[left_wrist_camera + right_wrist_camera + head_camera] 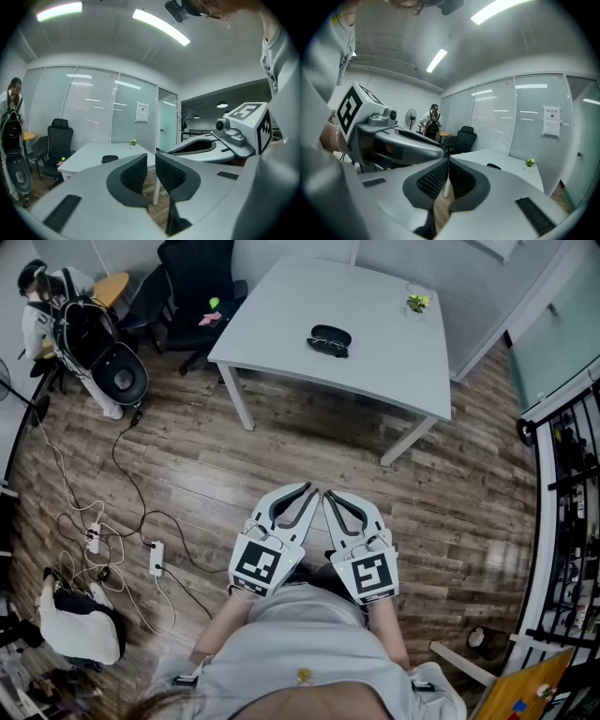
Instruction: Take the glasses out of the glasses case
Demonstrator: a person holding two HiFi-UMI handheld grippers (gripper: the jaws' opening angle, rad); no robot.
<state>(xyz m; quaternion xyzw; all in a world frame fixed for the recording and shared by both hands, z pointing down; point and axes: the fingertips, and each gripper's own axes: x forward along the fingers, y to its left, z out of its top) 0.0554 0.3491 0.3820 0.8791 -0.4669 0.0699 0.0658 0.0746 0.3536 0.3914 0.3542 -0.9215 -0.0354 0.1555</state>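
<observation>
A black glasses case lies near the middle of the white table, far ahead of me. It is too small to tell whether its lid is up. It also shows as a dark lump in the left gripper view and the right gripper view. My left gripper and right gripper are held side by side close to my body over the wood floor, well short of the table. Both are shut on nothing. The left gripper's jaws are almost touching, and the right gripper's jaws are pressed together.
A small potted plant stands at the table's far right corner. A black office chair is left of the table. A person with a stroller stands far left. Cables and a power strip cross the floor at left. A railing runs along the right.
</observation>
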